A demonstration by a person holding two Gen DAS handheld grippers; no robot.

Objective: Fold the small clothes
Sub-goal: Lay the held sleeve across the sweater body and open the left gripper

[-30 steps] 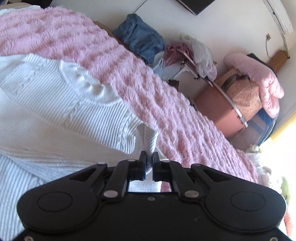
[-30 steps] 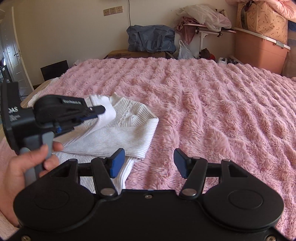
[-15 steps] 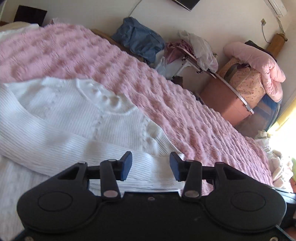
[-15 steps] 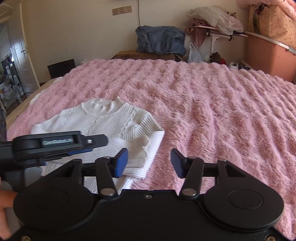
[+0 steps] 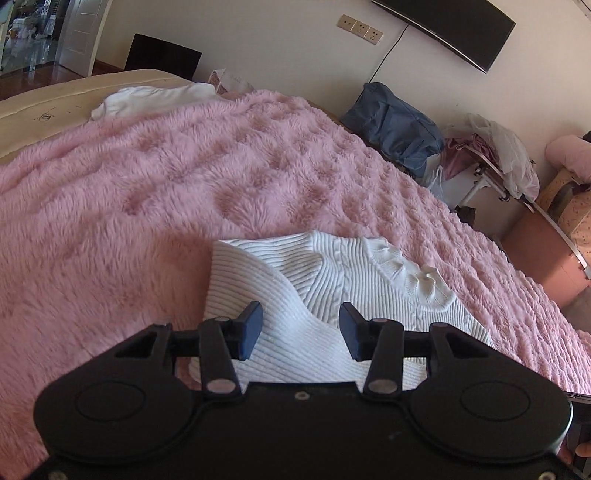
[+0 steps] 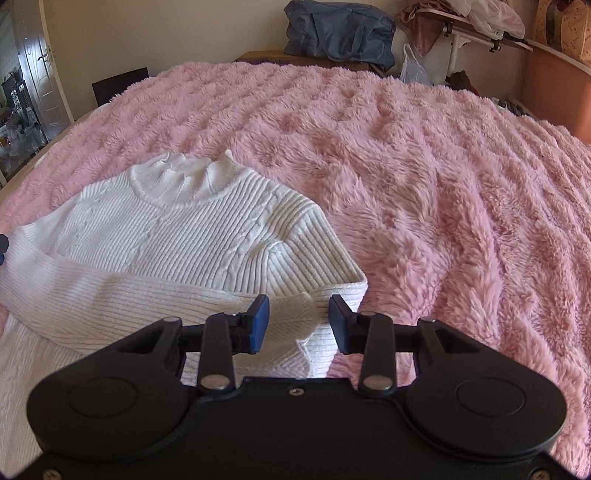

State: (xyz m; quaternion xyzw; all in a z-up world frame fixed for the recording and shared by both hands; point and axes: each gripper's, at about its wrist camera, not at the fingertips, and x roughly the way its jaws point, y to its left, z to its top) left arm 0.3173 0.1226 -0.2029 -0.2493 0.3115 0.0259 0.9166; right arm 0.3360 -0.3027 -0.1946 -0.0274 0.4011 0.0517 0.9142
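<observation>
A white ribbed knit sweater (image 6: 192, 240) lies flat on the pink fluffy blanket (image 6: 424, 177), collar away from me, with one sleeve folded across its front. My right gripper (image 6: 298, 324) is open and empty, hovering over the sweater's right side where the folded sleeve cuff lies. In the left wrist view the sweater (image 5: 332, 280) lies just ahead. My left gripper (image 5: 301, 330) is open and empty above the sweater's left shoulder.
The pink blanket (image 5: 184, 177) covers the bed. Another white garment (image 5: 147, 98) lies at the bed's far edge. A blue bag (image 6: 340, 31), a rack with clothes (image 5: 491, 155) and a pink storage box (image 6: 554, 85) stand beyond the bed.
My left gripper let go of the sleeve, opened, and swung left to the sweater's other side. The sleeve now lies across the front. My right gripper moved closer over the sweater.
</observation>
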